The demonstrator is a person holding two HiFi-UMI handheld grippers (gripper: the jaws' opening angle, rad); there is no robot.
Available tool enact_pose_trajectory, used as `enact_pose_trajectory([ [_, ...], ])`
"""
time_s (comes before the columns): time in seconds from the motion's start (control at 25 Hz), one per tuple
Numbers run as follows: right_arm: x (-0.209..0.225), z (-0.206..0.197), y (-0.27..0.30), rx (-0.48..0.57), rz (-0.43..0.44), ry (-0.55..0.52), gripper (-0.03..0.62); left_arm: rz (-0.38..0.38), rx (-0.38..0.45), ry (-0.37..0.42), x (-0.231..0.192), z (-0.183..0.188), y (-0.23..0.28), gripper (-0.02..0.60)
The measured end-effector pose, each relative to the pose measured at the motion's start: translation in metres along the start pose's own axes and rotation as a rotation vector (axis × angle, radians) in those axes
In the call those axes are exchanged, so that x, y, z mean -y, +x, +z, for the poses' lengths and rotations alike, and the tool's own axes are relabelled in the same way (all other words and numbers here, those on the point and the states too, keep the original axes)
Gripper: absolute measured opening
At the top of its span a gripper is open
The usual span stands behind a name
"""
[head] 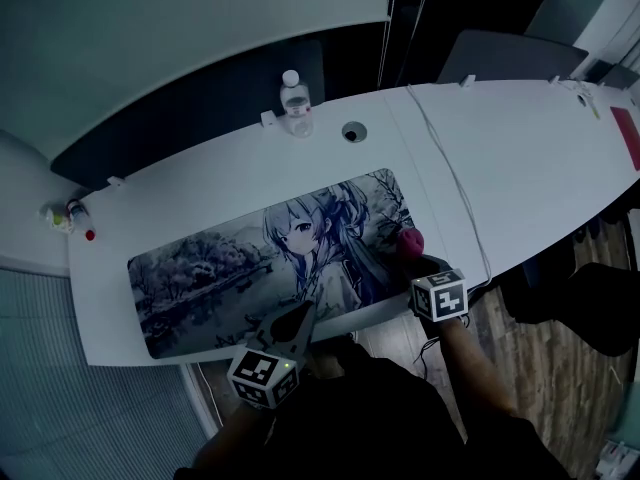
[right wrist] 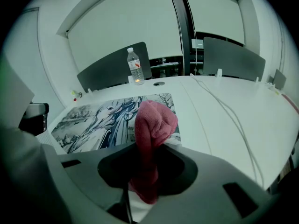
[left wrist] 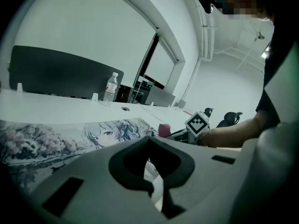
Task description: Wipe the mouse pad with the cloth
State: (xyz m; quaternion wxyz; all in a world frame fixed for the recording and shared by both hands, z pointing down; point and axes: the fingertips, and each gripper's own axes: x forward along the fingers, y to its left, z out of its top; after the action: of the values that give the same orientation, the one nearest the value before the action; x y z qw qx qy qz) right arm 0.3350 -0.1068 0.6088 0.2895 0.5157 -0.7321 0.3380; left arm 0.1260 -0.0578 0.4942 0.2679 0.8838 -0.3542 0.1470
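Though dim, white desk (head: 520, 148) under mouse pad (head: 200, 268)

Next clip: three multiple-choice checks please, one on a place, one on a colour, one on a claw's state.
1. The water bottle stands: A on the floor; B on the table beyond the mouse pad's far edge; C on the mouse pad.
2. The cloth is: A blue; B pink; C yellow.
3. The right claw is: A open, empty; B shut on the bottle; C shut on the cloth.
1B, it stands on bare white table; 2B, it shows pink; 3C, cloth pinched between its jaws.
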Motion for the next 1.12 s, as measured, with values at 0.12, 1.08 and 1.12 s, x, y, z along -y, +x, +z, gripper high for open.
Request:
enact_pose_trajectory([
  [0.12,0.013,0.016,0.001,0.011,-0.041,-0.040,0.115,0.005,0.005,0.012,-0.001,0.000,0.000,0.005],
  [1.08,-0.003,0.034,0.048,-0.231,-0.089,-0.224,0.115,0.170,0.075,-0.071,-0.059,-0.004,-0.045,0.005],
  [1.12,-0.008,0.034,0.050,-0.234,-0.087,-0.232,0.115,0.182,0.082,-0.081,-0.064,-0.006,-0.051,0.005],
])
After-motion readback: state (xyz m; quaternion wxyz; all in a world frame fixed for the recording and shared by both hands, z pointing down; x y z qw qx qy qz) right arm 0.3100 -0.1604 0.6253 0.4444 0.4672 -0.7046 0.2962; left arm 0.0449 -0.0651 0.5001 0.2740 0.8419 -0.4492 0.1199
